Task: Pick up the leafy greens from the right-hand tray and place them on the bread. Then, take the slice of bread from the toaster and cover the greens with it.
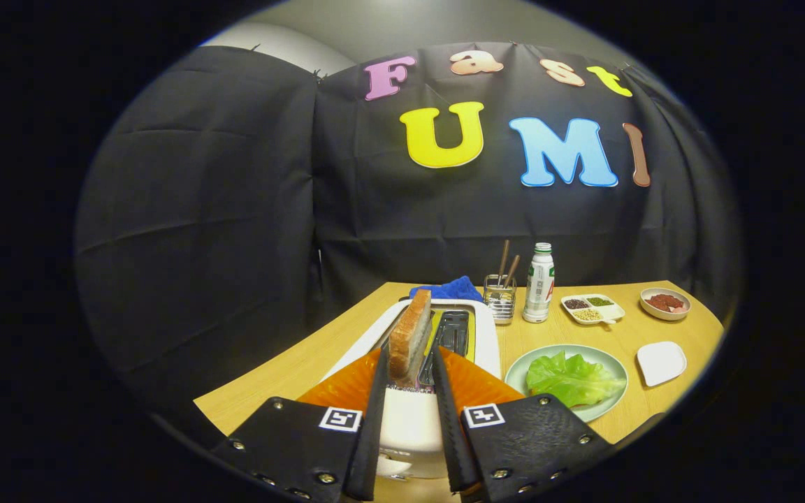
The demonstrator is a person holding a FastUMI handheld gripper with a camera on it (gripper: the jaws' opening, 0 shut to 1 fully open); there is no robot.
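Fingers of our gripper (408,381) are clamped on a thick slice of toasted brown bread (409,337), one pressing each flat side near its lower end, so the slice stands upright on edge between them, raised above the slots of a white two-slot toaster (481,335) that sits directly beneath and just ahead of the fingertips. We cannot tell whether the bottom edge of the slice has fully cleared the slot. Beyond the toaster, at twelve o'clock, we see a crumpled blue cloth (448,288) lying on the light wooden table (284,370). At about one o'clock stands a clear holder with brown chopsticks (500,293), and just beside it, further round, a white plastic bottle with a green cap (539,283). At two o'clock sits a small white divided dish of assorted grains (592,308), and past that a shallow round bowl of reddish pieces (665,303). At three o'clock from the fingertips, near the toaster's side, a pale green round plate (608,360) carries the leafy greens (570,378), a single lettuce leaf spread flat over it; whatever lies beneath the leaf is hidden from us. Just beside that plate, further out, rests a small white square dish (661,362).
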